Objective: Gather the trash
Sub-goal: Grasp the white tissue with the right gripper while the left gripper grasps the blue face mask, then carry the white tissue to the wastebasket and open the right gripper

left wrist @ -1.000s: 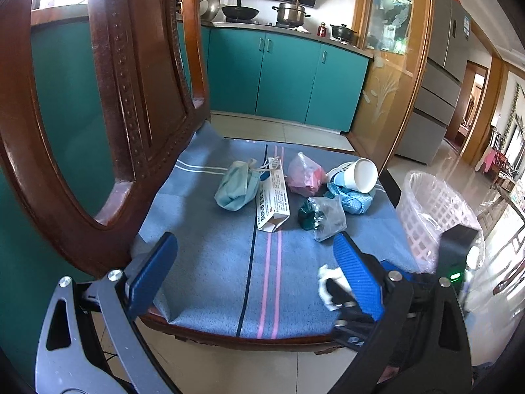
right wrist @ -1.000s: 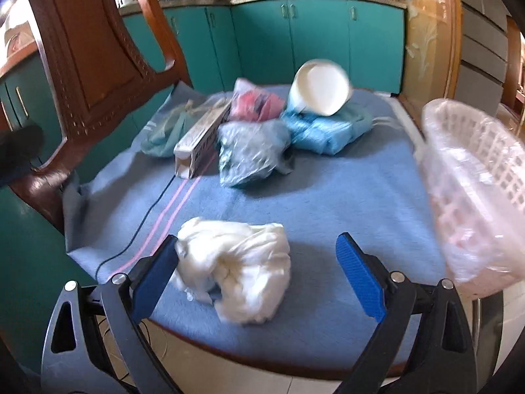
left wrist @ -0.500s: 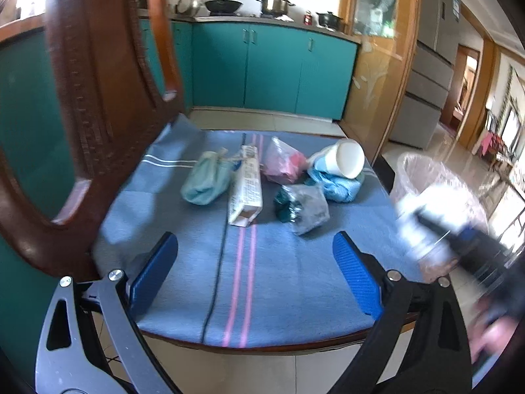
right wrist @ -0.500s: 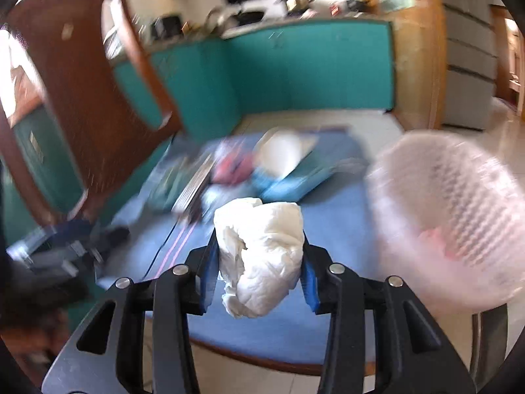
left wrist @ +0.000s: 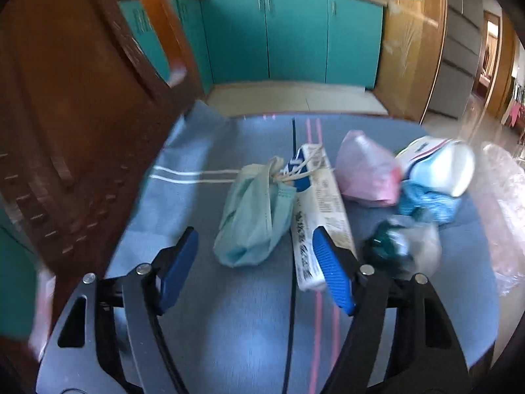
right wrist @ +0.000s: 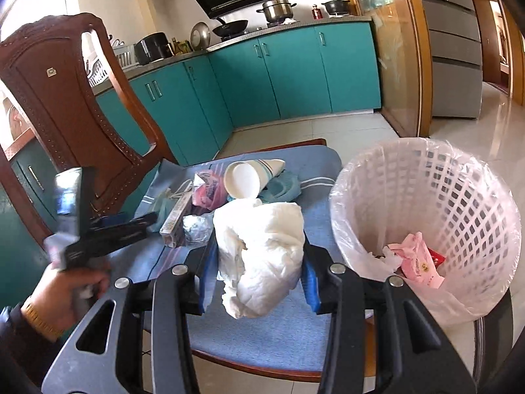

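Observation:
My right gripper (right wrist: 259,272) is shut on a crumpled white tissue wad (right wrist: 262,249), held above the chair's blue cushion (right wrist: 262,338), left of the white lined bin (right wrist: 426,229). My left gripper (left wrist: 256,269) is open and empty, low over the cushion (left wrist: 229,328), just short of a green face mask (left wrist: 252,226). Beside the mask lie a white carton (left wrist: 323,216), a pink bag (left wrist: 367,170), a paper cup (left wrist: 439,167), a blue wrapper (left wrist: 426,203) and a clear bag with dark contents (left wrist: 403,246).
The wooden chair back (left wrist: 65,131) rises at left, also in the right wrist view (right wrist: 65,115). The bin holds pink wrappers (right wrist: 416,259). Teal kitchen cabinets (right wrist: 295,72) and tiled floor lie behind.
My right gripper closed on the tissue, lifted it and moved toward the bin. My left gripper moved forward and down toward the face mask and narrowed somewhat.

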`<state>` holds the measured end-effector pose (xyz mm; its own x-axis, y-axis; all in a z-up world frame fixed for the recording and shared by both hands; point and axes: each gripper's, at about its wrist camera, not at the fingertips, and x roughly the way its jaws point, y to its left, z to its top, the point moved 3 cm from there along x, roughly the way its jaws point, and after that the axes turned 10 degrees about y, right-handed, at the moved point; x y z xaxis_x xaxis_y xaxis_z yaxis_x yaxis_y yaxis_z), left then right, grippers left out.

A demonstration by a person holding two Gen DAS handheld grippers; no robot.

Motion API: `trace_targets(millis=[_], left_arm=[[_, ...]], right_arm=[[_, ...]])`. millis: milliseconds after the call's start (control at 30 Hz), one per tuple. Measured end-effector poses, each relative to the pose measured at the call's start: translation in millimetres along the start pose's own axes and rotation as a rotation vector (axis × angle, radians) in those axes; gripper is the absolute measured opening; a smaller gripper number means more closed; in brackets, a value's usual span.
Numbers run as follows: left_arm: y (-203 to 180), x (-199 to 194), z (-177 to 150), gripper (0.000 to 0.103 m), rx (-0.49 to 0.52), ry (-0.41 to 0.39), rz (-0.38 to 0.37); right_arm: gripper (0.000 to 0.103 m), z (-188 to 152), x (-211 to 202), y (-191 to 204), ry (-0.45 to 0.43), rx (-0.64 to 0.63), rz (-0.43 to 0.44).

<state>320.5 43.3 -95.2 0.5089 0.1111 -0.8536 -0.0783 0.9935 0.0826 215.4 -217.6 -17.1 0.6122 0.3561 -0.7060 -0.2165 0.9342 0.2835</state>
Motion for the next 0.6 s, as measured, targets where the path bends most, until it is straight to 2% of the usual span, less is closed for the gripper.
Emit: trace_targets(millis=[67, 100, 133, 200, 267, 333, 467, 600], left_arm=[[4, 18, 7, 0.043, -0.022, 0.033, -0.014], [7, 23, 8, 0.021, -0.038, 0.043, -0.025], [11, 24, 8, 0.012, -0.056, 0.038, -0.034], [13, 12, 3, 0.01, -0.056, 0.0, -0.045], [9, -18, -5, 0.01, -0.03, -0.064, -0.055], [6, -62, -19, 0.01, -0.01, -0.145, -0.058], [1, -136, -53, 0.01, -0.027, -0.239, -0.135], [-3, -168, -88, 0.01, -0.045, -0.3, -0.178]], right_arm=[[0.043, 0, -2, 0, 0.001, 0.0, 0.004], [0.043, 0, -2, 1, 0.003, 0.0, 0.006], [0.043, 0, -1, 1, 0.004, 0.001, 0.008], [0.043, 0, -2, 2, 0.004, 0.0, 0.012], [0.043, 0, -2, 4, 0.003, -0.008, 0.017], [0.043, -2, -2, 10, 0.003, -0.023, 0.025], [0.043, -8, -1, 23, 0.009, -0.058, 0.033], [0.043, -17, -4, 38, 0.011, -0.096, 0.041]])
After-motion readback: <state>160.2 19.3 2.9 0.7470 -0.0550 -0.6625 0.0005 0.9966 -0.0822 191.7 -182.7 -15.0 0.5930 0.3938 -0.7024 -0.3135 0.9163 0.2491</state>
